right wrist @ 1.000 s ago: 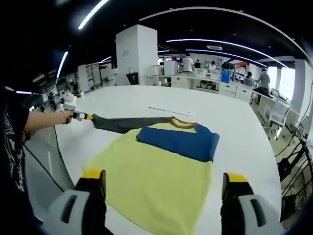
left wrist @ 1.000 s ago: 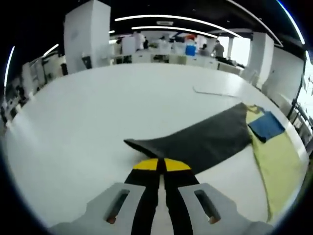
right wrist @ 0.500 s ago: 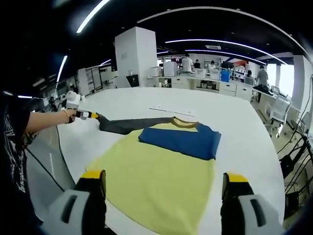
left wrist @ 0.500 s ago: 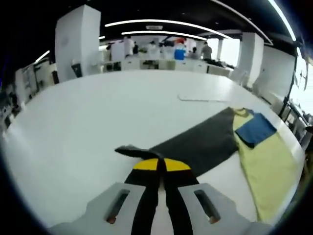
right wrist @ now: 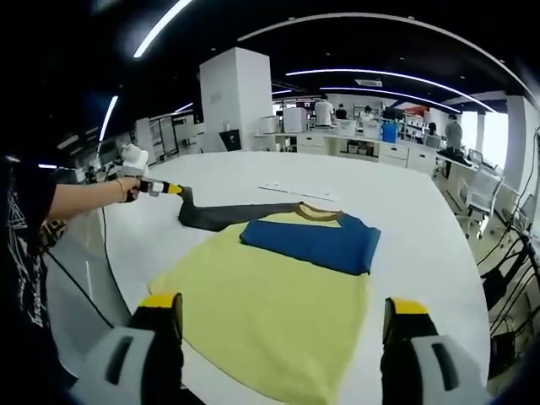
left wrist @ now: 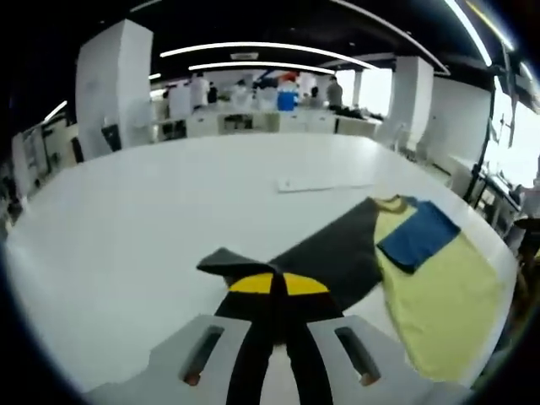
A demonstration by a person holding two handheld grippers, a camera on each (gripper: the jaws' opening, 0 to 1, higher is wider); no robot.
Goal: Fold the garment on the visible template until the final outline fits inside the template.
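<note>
A yellow shirt point(right wrist: 270, 312) lies flat on the white table point(right wrist: 405, 228), and the same shirt point(left wrist: 439, 295) shows at the right of the left gripper view. Its blue sleeve point(right wrist: 308, 240) is folded across the chest. The dark grey sleeve point(right wrist: 224, 213) stretches out to the left, its cuff lifted off the table. My left gripper point(left wrist: 272, 283) is shut on that cuff point(left wrist: 224, 261); in the right gripper view the left gripper point(right wrist: 173, 189) is held by a hand. My right gripper point(right wrist: 283, 325) hovers open over the shirt's hem, jaws wide apart.
A thin white strip point(right wrist: 287, 190) lies on the table beyond the collar. A person's arm point(right wrist: 80, 202) reaches in from the left. Desks, a white pillar point(right wrist: 236, 97) and people stand far behind. The table's near edge curves at the lower left.
The left gripper has lifted the grey sleeve's cuff and carried it toward the shirt body, so the sleeve is bunching. The right gripper has stayed still and open.
</note>
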